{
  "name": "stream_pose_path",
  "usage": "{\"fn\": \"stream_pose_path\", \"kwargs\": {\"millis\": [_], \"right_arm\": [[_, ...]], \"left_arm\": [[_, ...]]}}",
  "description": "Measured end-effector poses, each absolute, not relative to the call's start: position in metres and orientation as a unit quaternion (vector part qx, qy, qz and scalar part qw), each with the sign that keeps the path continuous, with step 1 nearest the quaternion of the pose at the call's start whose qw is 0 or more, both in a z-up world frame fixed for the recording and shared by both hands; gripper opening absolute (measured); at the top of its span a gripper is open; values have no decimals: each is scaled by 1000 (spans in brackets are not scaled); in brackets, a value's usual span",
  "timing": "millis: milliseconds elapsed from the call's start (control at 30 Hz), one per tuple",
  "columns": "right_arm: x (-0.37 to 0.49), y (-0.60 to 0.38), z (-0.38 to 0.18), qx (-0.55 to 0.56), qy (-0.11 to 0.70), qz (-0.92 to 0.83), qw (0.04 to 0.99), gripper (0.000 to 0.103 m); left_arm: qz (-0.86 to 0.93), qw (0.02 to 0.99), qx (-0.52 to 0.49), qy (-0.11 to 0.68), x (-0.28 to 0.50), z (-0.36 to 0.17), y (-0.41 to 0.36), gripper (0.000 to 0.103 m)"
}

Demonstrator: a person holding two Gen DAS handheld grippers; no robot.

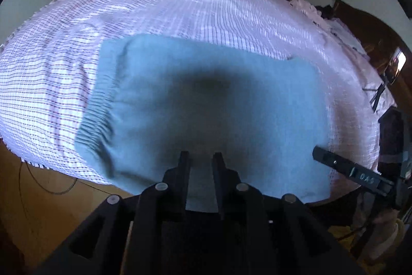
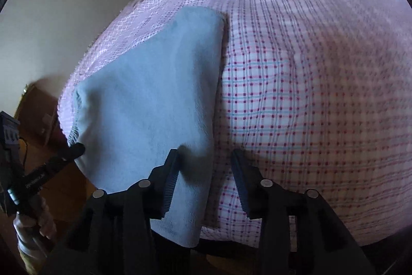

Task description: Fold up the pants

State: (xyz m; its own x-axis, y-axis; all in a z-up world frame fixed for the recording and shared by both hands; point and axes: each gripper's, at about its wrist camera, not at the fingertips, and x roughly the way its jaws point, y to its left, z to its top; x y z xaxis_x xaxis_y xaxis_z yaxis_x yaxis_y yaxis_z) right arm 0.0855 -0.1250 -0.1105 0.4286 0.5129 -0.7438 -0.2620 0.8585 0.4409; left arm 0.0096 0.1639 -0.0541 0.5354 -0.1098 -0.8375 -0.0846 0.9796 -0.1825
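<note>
Pants [image 1: 206, 105]: light blue, folded into a compact rectangle, lying flat on the bed [image 1: 180, 12]; near edge reaches the bed's near edge.
Waistband [image 1: 95, 120]: gathered elastic, at the left end of the fold in the left wrist view.
Bed: covered by a pale sheet checked in red and blue lines; wrinkled beside the pants.
Left gripper [image 1: 200, 155]: hovers over the near part of the pants; jaws narrow, a small gap between them with cloth seen through it; no grasp visible.
Right gripper [image 2: 206, 153]: over the right edge of the pants; jaws wide, one finger above the cloth, the other above the sheet; nothing held.
Cross views: each gripper's tip appears in the other's view, at the pants' opposite ends.
Floor [image 1: 38, 197]: wood, with a thin cable at left.
</note>
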Motion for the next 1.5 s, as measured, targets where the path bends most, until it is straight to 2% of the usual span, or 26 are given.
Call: {"fn": "stream_pose_path", "kwargs": {"millis": [167,433,633,900,1133,1233,1333,1400,1500], "right_arm": [[89,-131,-119,167,478,255,824,47],[94,-145,-122,202,482,271,808,48],[99,-165,-127,267,484,282,784,51],[88,-153,-118,212,476,280,806,51],[85,-140,-118,207,472,295,805,50],[84,-138,-120,203,471,292,807,47],[82,-135,-122,202,473,281,810,32],[82,-138,-123,209,474,284,807,13],[81,-140,-119,223,467,300,801,5]], "left_arm": [[-5,873,-76,481,11,-61,158,22],[-6,873,-85,480,12,-63,159,24],[-14,874,-81,479,11,-62,155,36],[-12,874,-71,481,13,-62,150,38],[-10,874,-66,481,13,-62,148,40],[-10,874,-61,481,13,-62,147,41],[-9,874,-61,481,13,-61,147,41],[-9,874,-62,482,13,-61,146,41],[-10,873,-65,483,12,-59,147,41]]}}
